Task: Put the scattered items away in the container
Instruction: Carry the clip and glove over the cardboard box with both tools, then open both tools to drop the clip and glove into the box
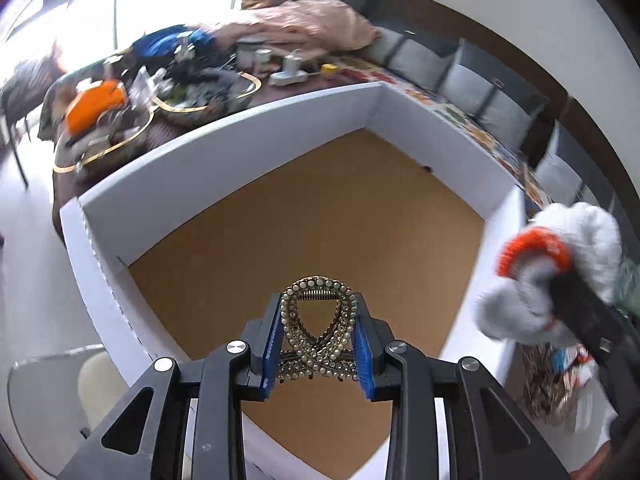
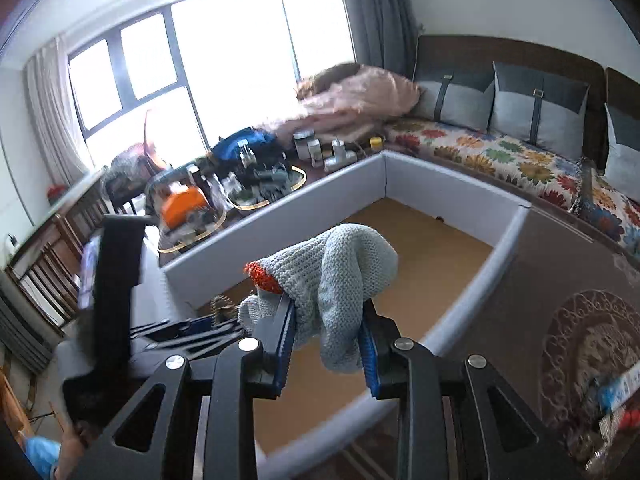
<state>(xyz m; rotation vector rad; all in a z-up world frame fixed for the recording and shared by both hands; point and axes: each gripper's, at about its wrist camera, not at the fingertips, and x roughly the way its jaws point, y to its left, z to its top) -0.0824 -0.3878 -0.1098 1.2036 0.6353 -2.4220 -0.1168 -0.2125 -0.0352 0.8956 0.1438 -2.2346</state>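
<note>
A white-walled cardboard box [image 1: 224,160] with a bare brown floor fills the left wrist view; it also shows in the right wrist view [image 2: 448,184]. My left gripper [image 1: 318,344] is shut on a gold hair claw clip [image 1: 318,316] set with pearls, held above the box floor near its front edge. My right gripper [image 2: 330,336] is shut on a white knitted glove [image 2: 344,280] with an orange cuff, held over the box's front edge. The glove [image 1: 560,264] and right gripper show at the right in the left wrist view. The left gripper [image 2: 192,332] shows at the left in the right wrist view.
Behind the box, gold-rimmed trays [image 1: 192,108] hold clutter with an orange object [image 1: 96,104], jars [image 2: 308,144] and a blue item [image 2: 240,144]. A floral-covered sofa [image 2: 500,156] with grey cushions runs at the right. A patterned mat [image 2: 592,344] lies right of the box.
</note>
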